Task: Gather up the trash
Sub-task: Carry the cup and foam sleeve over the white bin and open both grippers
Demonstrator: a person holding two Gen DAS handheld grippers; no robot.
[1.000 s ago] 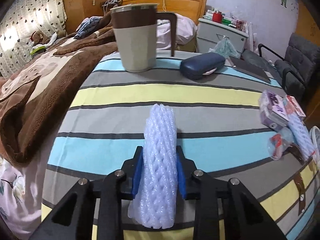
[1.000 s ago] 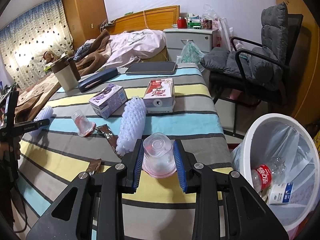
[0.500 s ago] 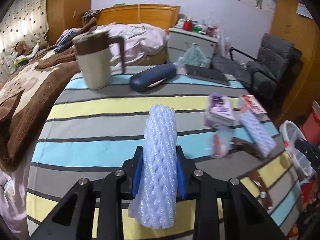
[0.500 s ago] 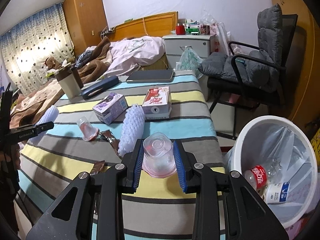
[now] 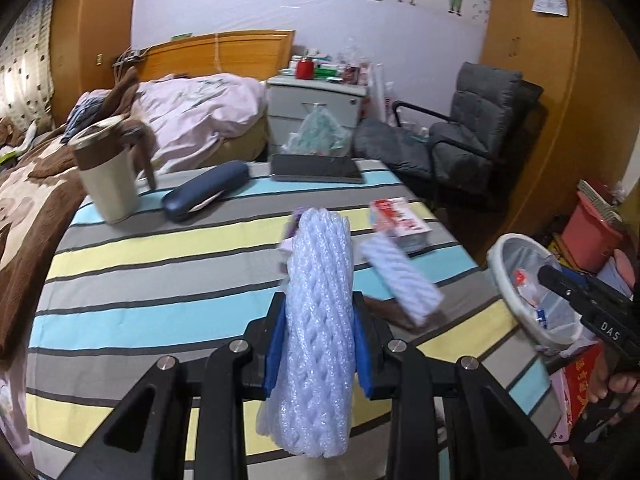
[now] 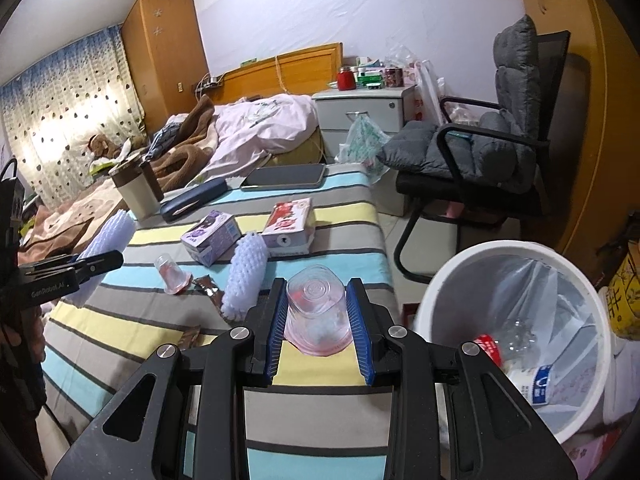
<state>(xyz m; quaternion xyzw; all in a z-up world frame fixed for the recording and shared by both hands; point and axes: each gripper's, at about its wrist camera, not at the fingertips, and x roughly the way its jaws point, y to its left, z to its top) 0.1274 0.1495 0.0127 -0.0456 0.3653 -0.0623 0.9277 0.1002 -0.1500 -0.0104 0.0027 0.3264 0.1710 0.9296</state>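
Note:
My left gripper (image 5: 319, 340) is shut on a white foam net sleeve (image 5: 318, 320), held above the striped table (image 5: 160, 280). In the right wrist view my right gripper (image 6: 317, 320) is shut on a clear plastic cup with pink residue (image 6: 316, 310), near the table's right edge. A white trash bin (image 6: 512, 332) lined with a clear bag stands on the floor to the right, with a bottle and a carton inside. A second foam sleeve (image 6: 246, 280), another small cup (image 6: 172, 274), brown wrappers (image 6: 208, 284), a purple box (image 6: 212, 236) and a red-and-white box (image 6: 290, 222) lie on the table.
A brown-and-cream mug (image 5: 108, 176), a dark blue glasses case (image 5: 206, 196) and a tablet (image 5: 316, 168) sit at the table's far side. A grey office chair (image 6: 480, 160) stands beyond the bin. A bed with blankets (image 6: 240, 128) lies behind the table.
My left gripper has swung right and risen with the foam sleeve, so the bin and the right gripper now show. The right gripper has drifted slightly toward the bin with the cup.

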